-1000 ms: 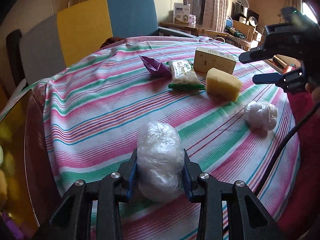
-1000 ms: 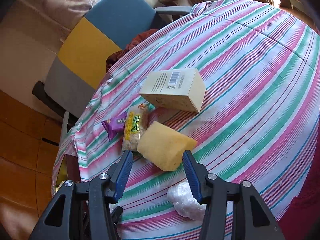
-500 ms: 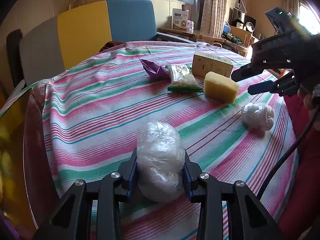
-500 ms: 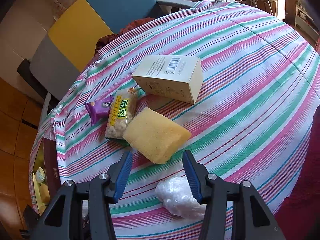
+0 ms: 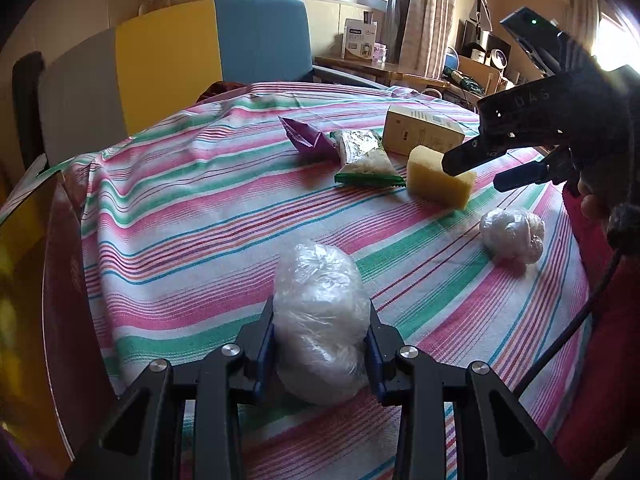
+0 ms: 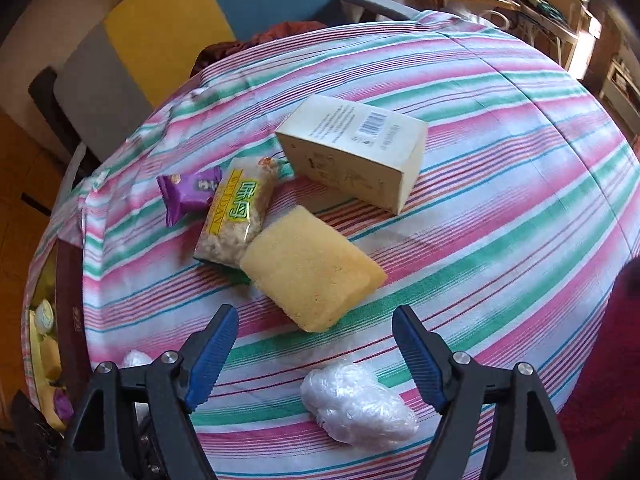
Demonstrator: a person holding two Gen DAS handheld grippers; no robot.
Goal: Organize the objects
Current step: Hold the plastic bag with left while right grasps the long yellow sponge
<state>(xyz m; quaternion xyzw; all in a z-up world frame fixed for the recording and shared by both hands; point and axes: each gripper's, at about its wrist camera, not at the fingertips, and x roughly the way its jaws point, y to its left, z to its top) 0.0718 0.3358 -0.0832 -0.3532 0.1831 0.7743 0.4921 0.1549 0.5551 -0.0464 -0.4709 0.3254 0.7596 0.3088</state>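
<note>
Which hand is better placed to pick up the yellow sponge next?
The right. The right gripper hangs just over the sponge, jaws opening and empty. The left gripper is shut on a plastic bag ball.

Cloth, plastic, sponge, card.
Striped woven tablecloth (image 6: 500, 208) looks matt; crinkled plastic bundle (image 5: 320, 320) shines; yellow sponge (image 6: 312, 268) looks rough and porous; cardboard box (image 6: 356, 152) is smooth.

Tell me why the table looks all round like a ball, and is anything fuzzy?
Right wrist view: the fisheye lens bulges the striped tablecloth into a dome; its top right corner is smeared. Left wrist view: the window glares white, the left edge is blurry, and the plastic bundle is sharp.
</note>
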